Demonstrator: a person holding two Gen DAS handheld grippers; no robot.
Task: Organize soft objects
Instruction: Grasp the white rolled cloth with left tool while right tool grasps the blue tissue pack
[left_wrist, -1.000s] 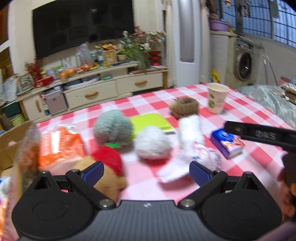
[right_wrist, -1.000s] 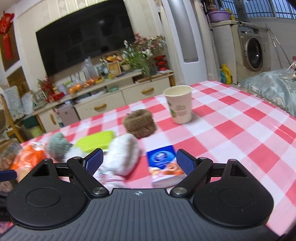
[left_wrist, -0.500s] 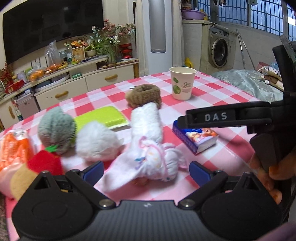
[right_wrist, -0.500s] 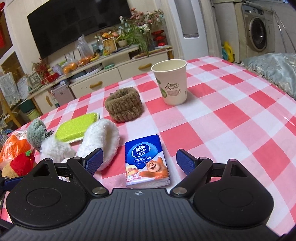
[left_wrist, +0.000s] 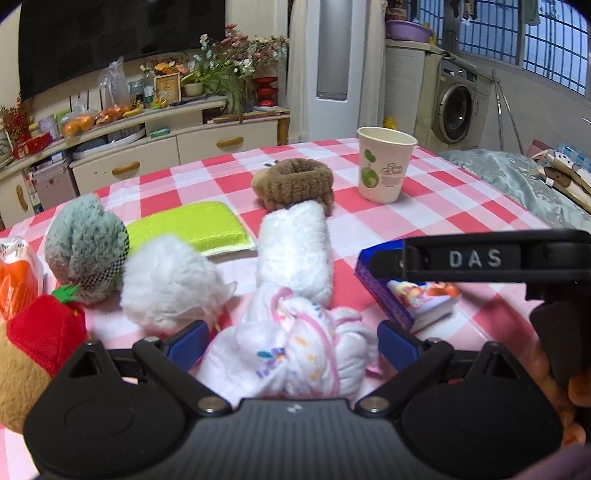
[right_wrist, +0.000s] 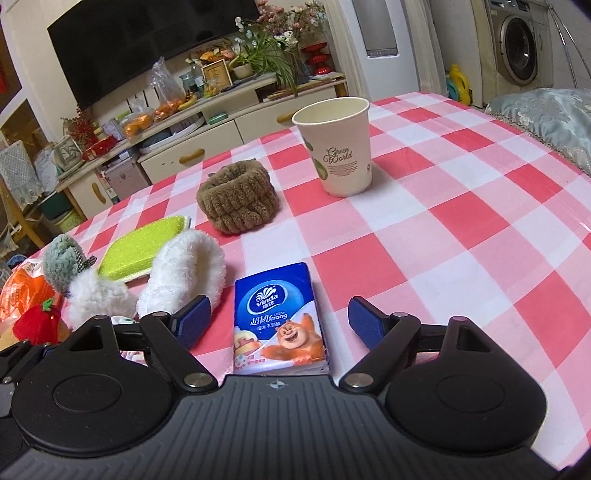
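Note:
My left gripper (left_wrist: 291, 341) is open, its blue pads on either side of a crumpled white cloth with pink trim (left_wrist: 295, 350) on the checked table. Beyond the cloth lie a white fluffy roll (left_wrist: 295, 247), a white pompom (left_wrist: 166, 284), a grey-green pompom (left_wrist: 86, 243), a green sponge (left_wrist: 192, 227) and a brown fuzzy ring (left_wrist: 295, 184). My right gripper (right_wrist: 280, 321) is open, straddling a blue tissue pack (right_wrist: 277, 321). The right gripper's body crosses the left wrist view at right.
A paper cup (right_wrist: 338, 144) stands upright behind the tissue pack. A red-and-tan plush toy (left_wrist: 40, 332) and an orange packet (left_wrist: 16, 280) lie at the left edge. The pink checked tablecloth (right_wrist: 461, 240) spreads to the right. A TV cabinet stands behind.
Both grippers have moved forward and down. The white cloth now lies between the left pads, and the tissue pack now lies between the right pads.

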